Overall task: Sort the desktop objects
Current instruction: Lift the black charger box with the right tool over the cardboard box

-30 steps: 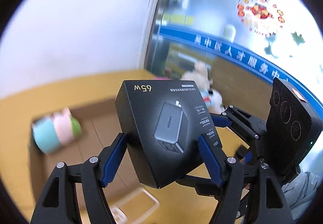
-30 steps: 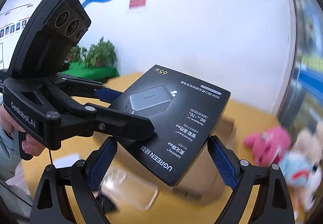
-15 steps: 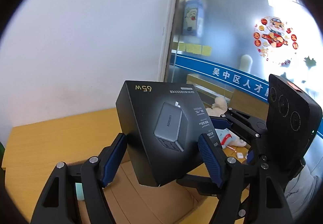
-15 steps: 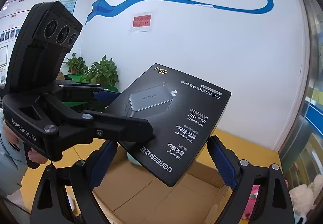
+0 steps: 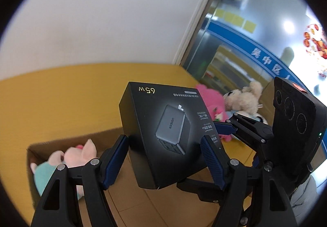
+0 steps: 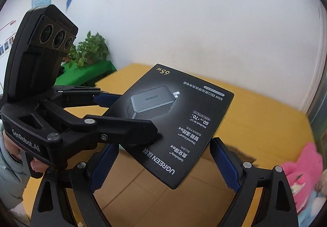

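A black charger box (image 5: 163, 124) printed "65W" hangs tilted in the air. My left gripper (image 5: 163, 141) is shut on it, one blue pad against each side edge. My right gripper (image 6: 164, 144) is shut on the same charger box (image 6: 175, 116) across its width. In the right wrist view my left gripper (image 6: 137, 114) reaches in from the left and clamps the box's left corner. Below the charger box lies an open cardboard box (image 5: 67, 141) holding a pink and teal plush toy (image 5: 67, 157).
The cardboard box (image 6: 143, 196) sits on a yellow table (image 5: 61, 100) against a white wall. A pink plush (image 5: 210, 102) and a cream plush (image 5: 243, 98) lie on the table to the right. A person's hand (image 6: 12, 145) holds the left gripper.
Both grippers have carried the charger box sideways together, grip unchanged. The views swung up toward the wall and back down; the cardboard box and plush toys are in sight again.
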Motion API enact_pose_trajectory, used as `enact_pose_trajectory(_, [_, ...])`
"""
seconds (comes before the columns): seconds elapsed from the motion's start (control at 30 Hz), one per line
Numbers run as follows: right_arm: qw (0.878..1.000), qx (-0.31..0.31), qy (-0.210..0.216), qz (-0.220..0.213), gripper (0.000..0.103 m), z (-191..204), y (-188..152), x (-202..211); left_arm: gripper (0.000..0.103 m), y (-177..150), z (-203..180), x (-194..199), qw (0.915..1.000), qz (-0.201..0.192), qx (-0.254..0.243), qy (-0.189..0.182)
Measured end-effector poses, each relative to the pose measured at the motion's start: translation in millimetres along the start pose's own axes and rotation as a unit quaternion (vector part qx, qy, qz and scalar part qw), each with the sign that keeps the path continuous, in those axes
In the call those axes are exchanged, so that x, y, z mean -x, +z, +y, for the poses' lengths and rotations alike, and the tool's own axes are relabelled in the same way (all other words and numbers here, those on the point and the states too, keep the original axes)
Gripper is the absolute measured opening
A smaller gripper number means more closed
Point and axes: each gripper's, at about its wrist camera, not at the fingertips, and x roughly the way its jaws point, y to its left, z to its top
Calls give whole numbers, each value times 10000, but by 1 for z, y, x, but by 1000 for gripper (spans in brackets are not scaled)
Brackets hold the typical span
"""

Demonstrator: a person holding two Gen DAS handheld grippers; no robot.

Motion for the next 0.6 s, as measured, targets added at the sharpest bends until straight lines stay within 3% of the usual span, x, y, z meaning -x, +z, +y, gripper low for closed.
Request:
enact_pose_trajectory(0.27, [9946, -459, 259, 889, 90, -43, -49, -94, 72, -27, 41, -84, 9945, 835, 637, 56])
enact_pose_trajectory(0.47, [9839, -768, 330, 1579, 89, -54, -78, -137, 72, -45, 51, -113, 9867, 1367, 839, 271])
enact_pose_trajectory(0.6, [9806, -983, 167, 1688, 82, -61, -91, -142, 70, -49, 49, -115, 9841, 1503, 892, 325])
